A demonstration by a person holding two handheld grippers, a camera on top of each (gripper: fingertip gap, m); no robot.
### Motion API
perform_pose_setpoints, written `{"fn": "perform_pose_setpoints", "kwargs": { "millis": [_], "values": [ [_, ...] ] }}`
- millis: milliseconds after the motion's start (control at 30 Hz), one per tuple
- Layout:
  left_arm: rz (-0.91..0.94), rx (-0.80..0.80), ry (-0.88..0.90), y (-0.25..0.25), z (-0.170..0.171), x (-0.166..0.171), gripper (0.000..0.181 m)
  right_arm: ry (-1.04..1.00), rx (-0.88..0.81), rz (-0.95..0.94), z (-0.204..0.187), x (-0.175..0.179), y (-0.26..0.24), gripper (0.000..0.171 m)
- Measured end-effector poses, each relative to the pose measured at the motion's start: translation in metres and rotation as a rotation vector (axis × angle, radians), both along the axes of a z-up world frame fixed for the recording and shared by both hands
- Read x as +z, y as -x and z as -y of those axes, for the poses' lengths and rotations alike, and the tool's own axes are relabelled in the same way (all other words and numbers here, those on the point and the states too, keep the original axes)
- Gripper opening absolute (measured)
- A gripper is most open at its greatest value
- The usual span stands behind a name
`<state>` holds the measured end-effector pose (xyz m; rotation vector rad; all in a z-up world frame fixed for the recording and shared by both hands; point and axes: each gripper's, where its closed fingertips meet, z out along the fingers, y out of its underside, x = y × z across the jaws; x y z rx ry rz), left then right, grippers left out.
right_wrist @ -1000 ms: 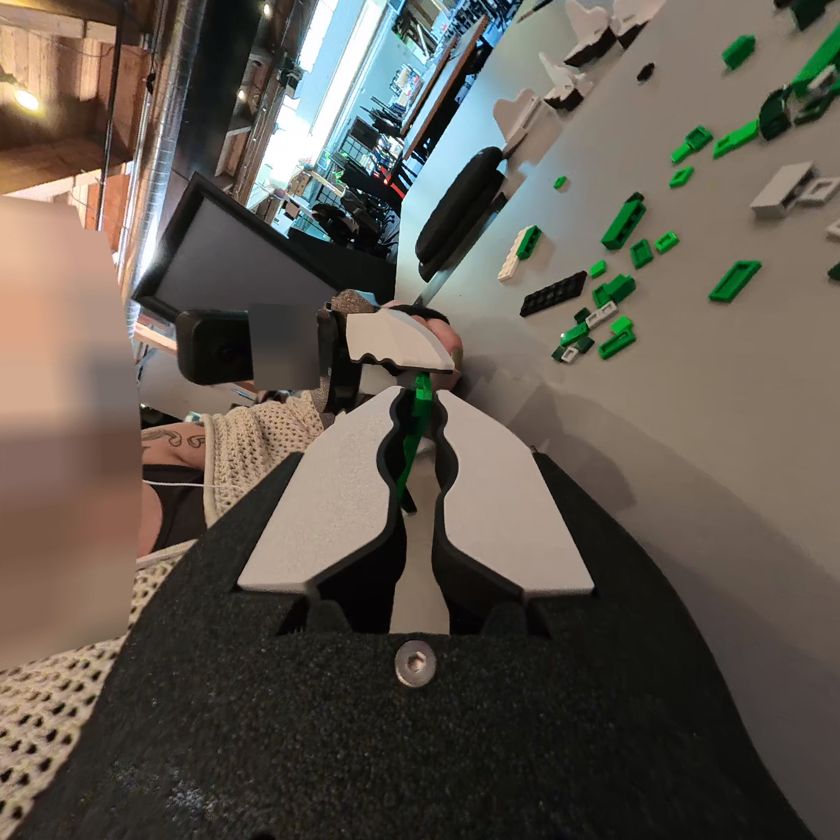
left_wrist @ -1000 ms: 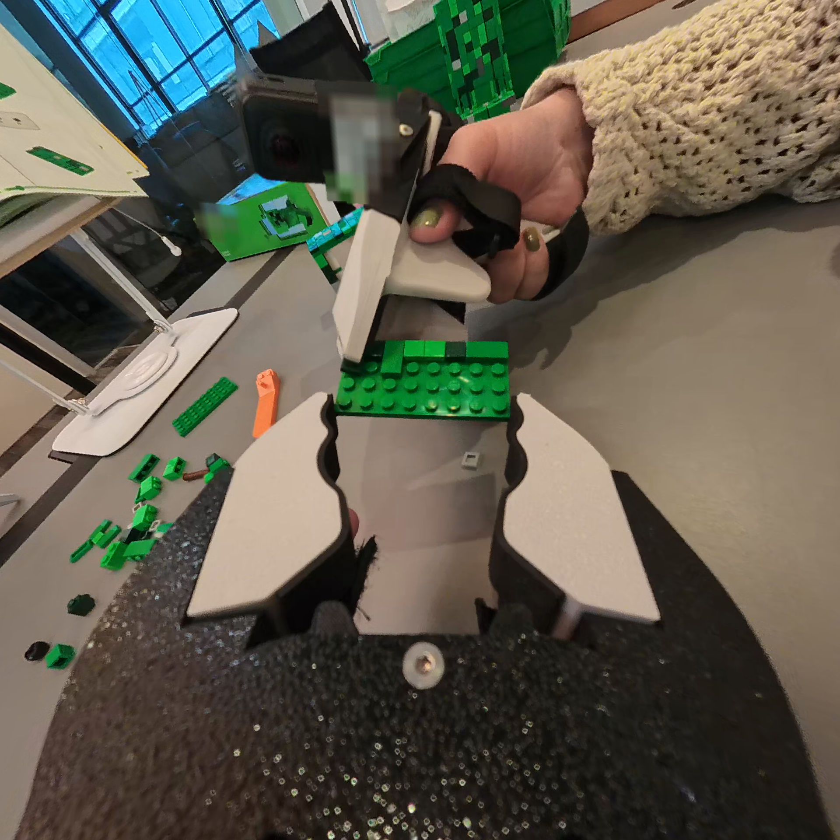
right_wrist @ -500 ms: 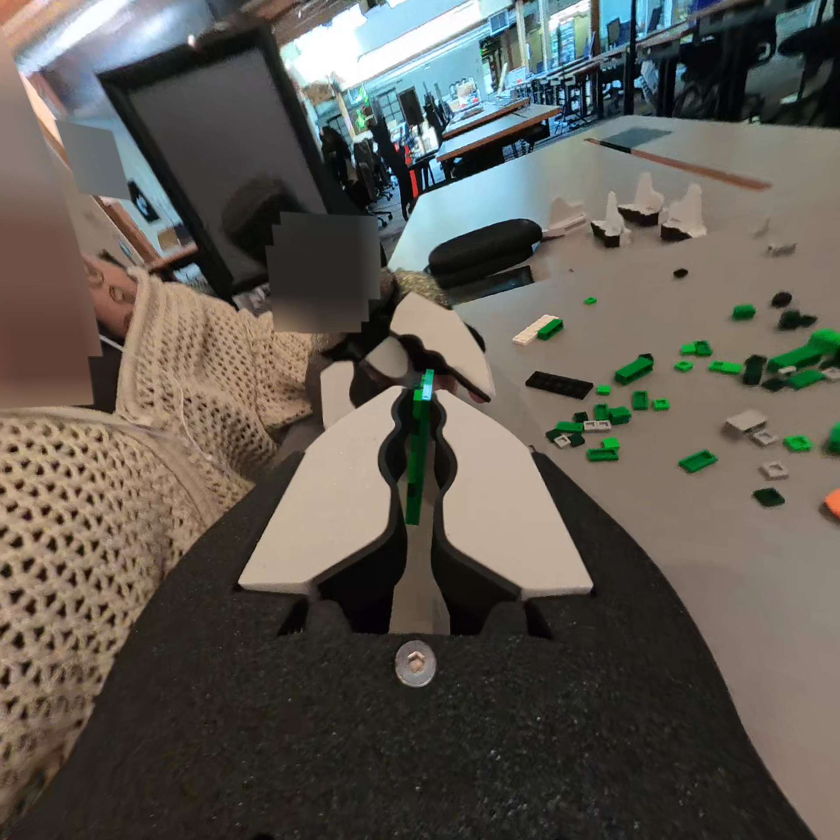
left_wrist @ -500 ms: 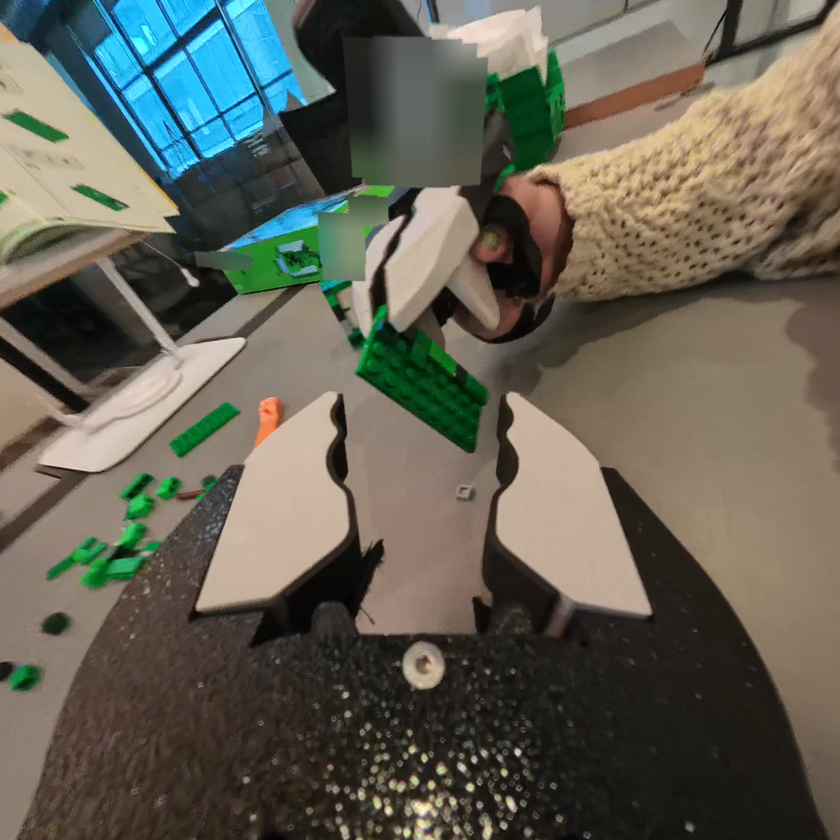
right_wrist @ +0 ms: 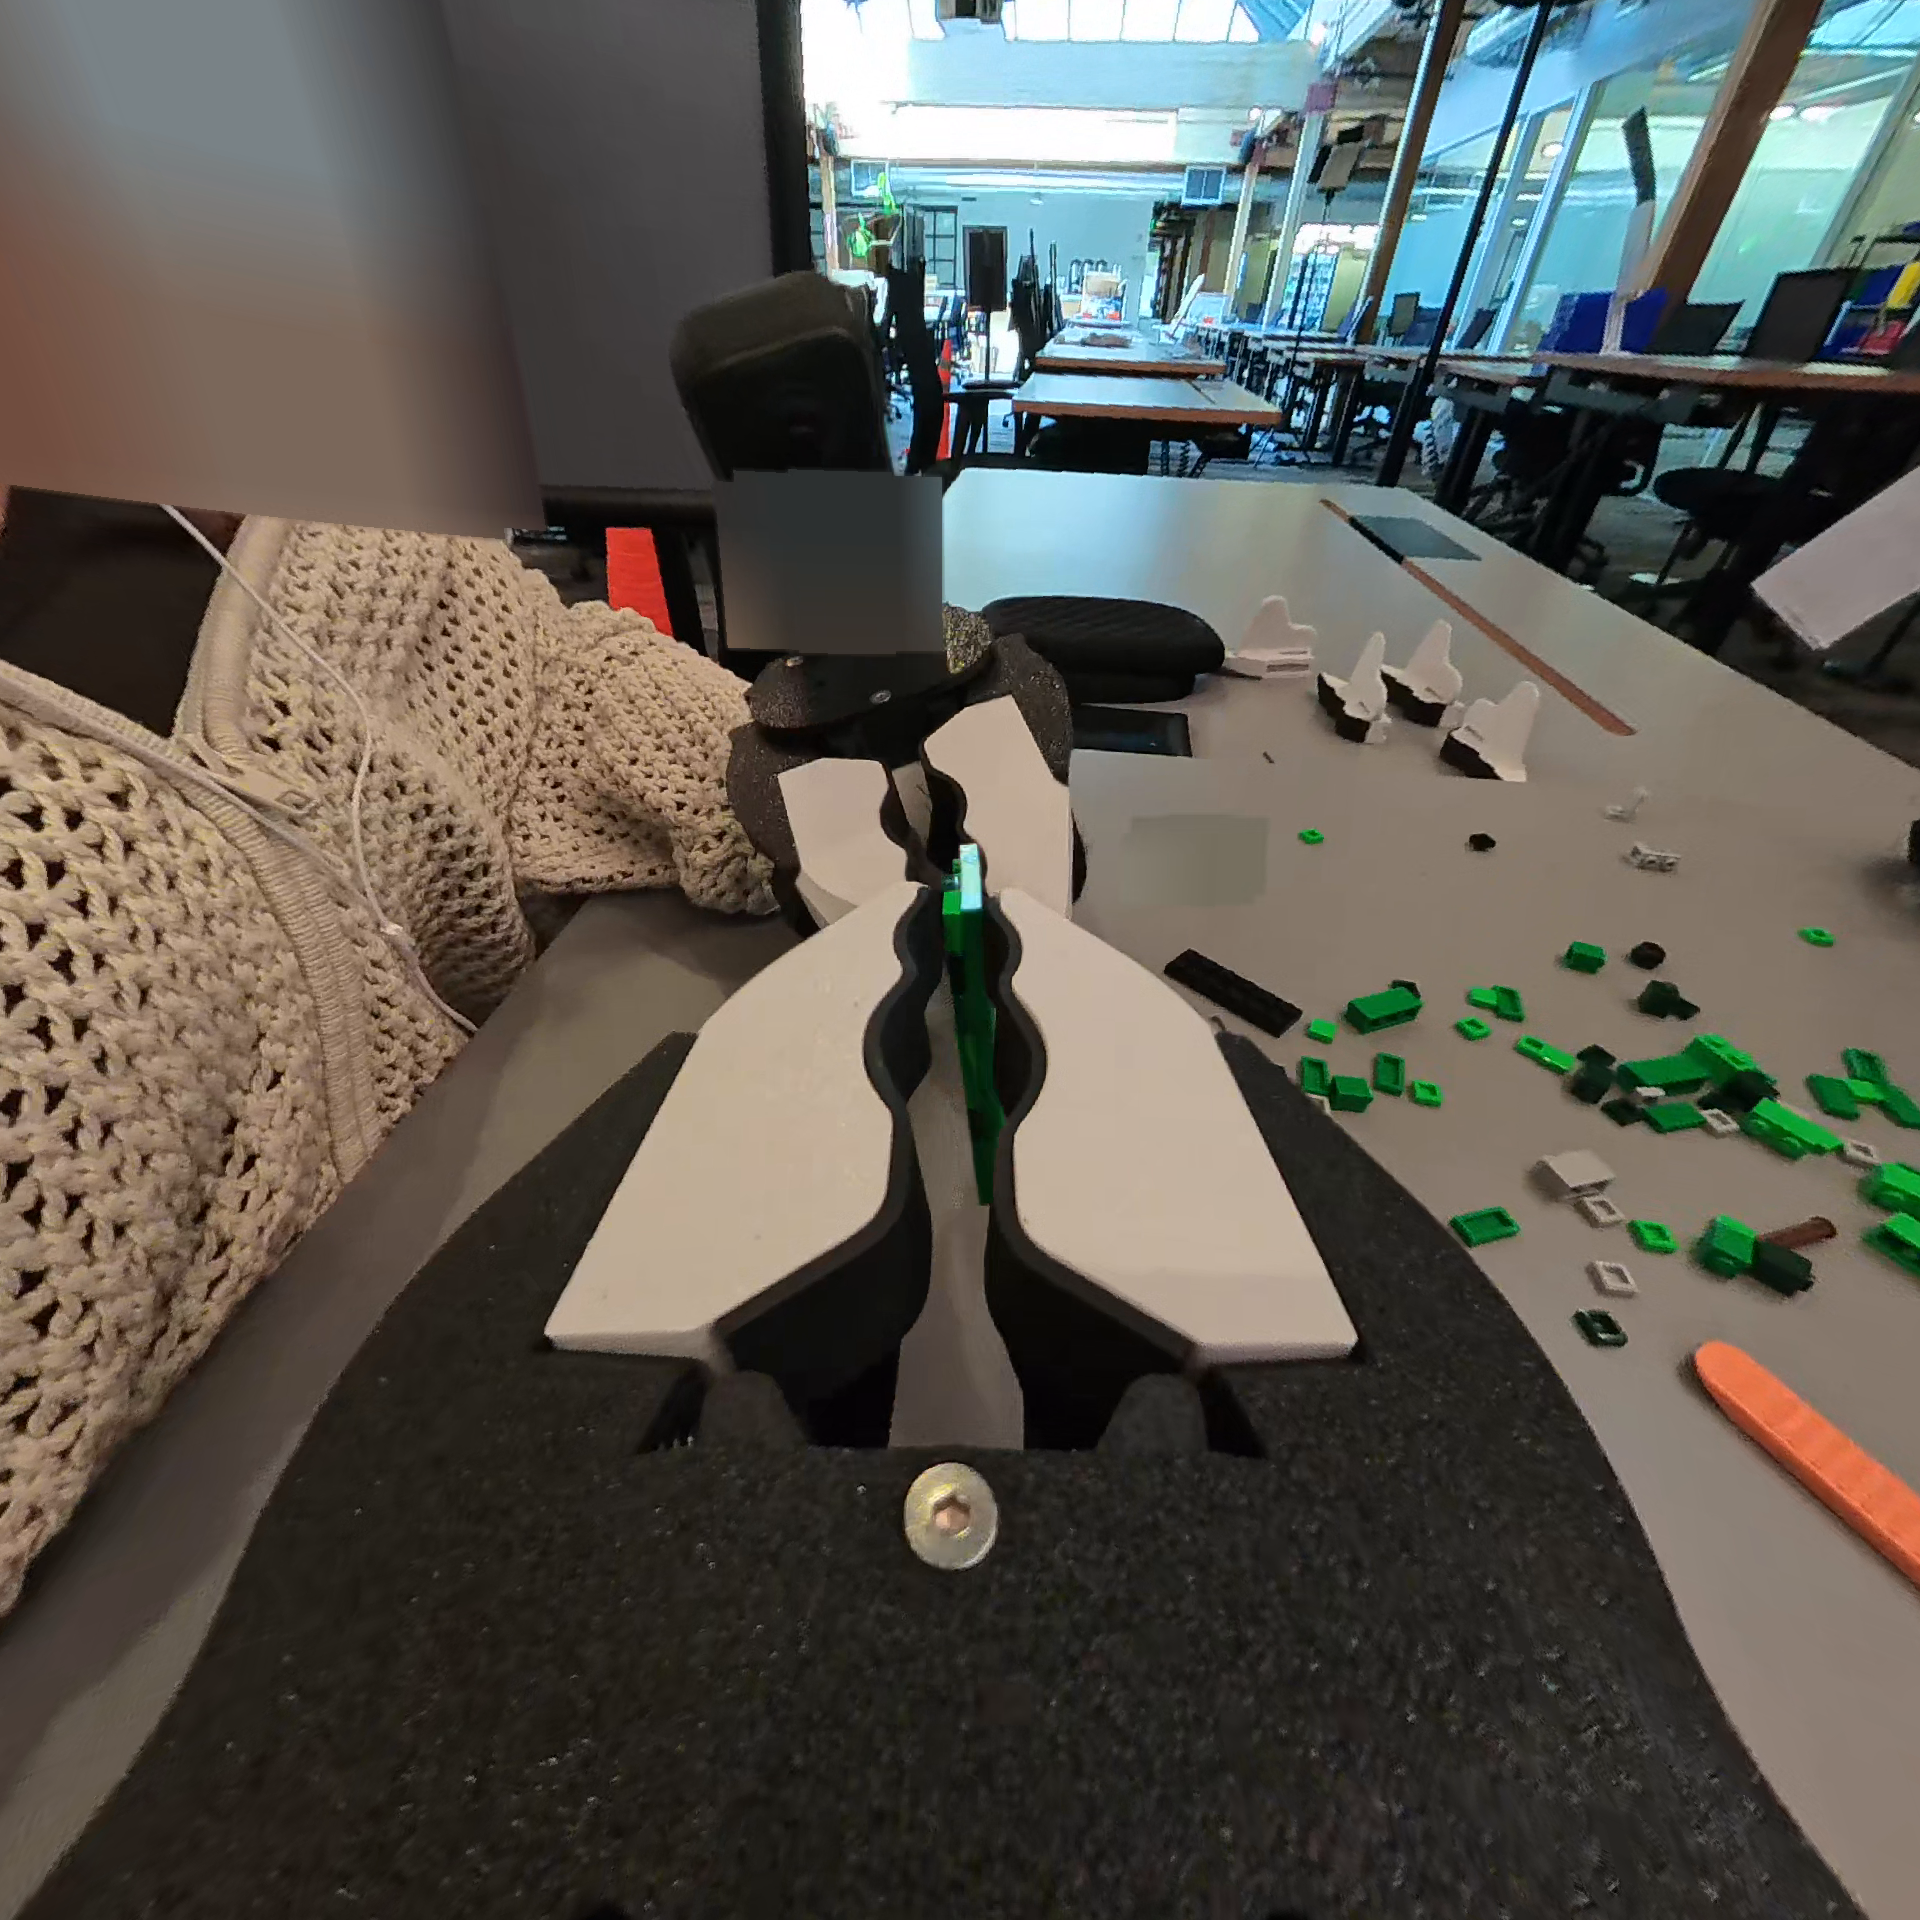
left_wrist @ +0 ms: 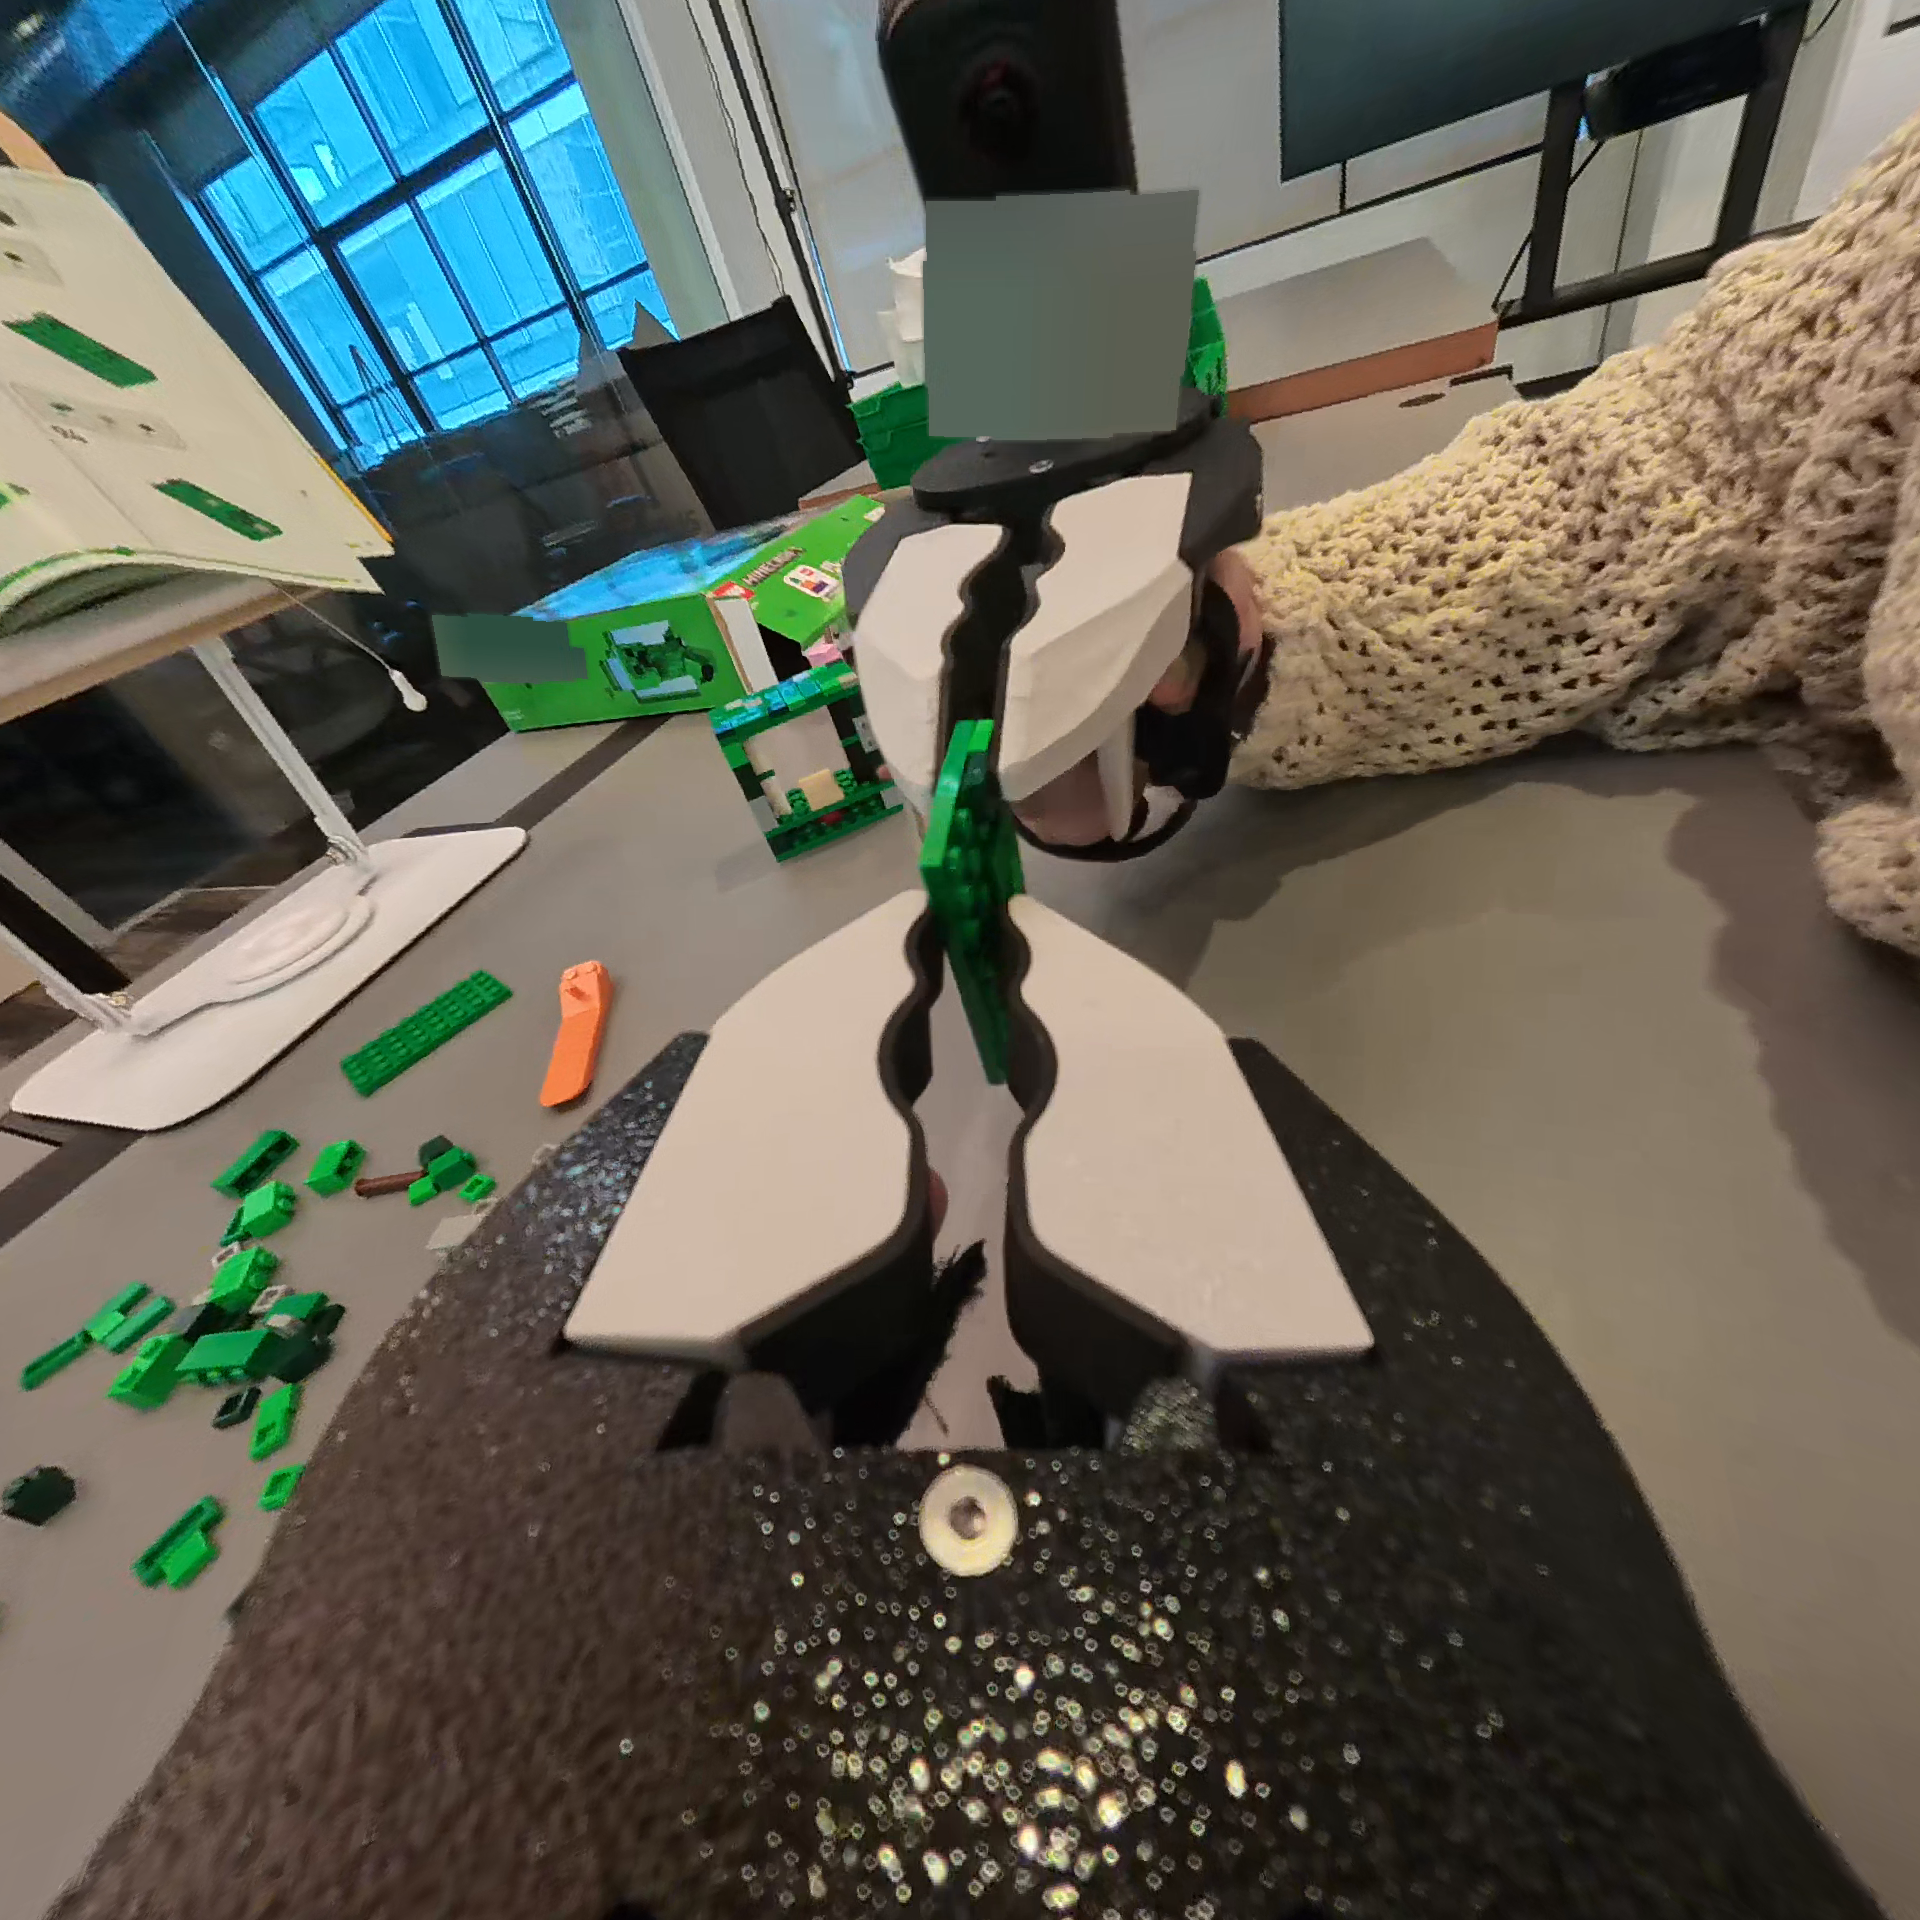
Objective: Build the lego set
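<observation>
Both grippers pinch the same green plate (left_wrist: 971, 904), which stands on its edge in the air above the table (left_wrist: 1455, 1039), between the two tools. The left gripper (left_wrist: 961, 977) is closed on the near part of the plate, and the right gripper (right_wrist: 961, 987) is closed on the far part, so the two face each other nose to nose. I judge this as a handover or a re-grip. To do it well, one side should open only when the other side holds firmly, and the plate should stay straight, because it is thin and can twist out. Loose bricks (left_wrist: 208, 1340) lie well apart at the left, near an orange tool (left_wrist: 577, 1034)
</observation>
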<state>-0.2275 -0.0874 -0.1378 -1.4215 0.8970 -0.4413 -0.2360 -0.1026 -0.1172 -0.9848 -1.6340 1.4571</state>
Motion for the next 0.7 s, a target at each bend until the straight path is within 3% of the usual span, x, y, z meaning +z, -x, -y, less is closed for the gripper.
{"fn": "perform_pose_setpoints", "kwargs": {
  "millis": [233, 467, 700],
  "values": [
    [-0.025, 0.053, -0.047, 0.007, -0.004, 0.003, 0.007, 0.104, -0.055, 0.013, -0.007, 0.002, 0.007, 0.008],
    [-0.029, -0.056, 0.0, -0.002, 0.006, -0.003, 0.005, -0.106, 0.044, -0.014, 0.005, -0.004, -0.003, 0.007],
    [-0.044, -0.08, 0.001, -0.005, 0.009, -0.007, 0.005, -0.099, 0.08, 0.017, 0.008, -0.007, -0.006, 0.006]
  ]
}}
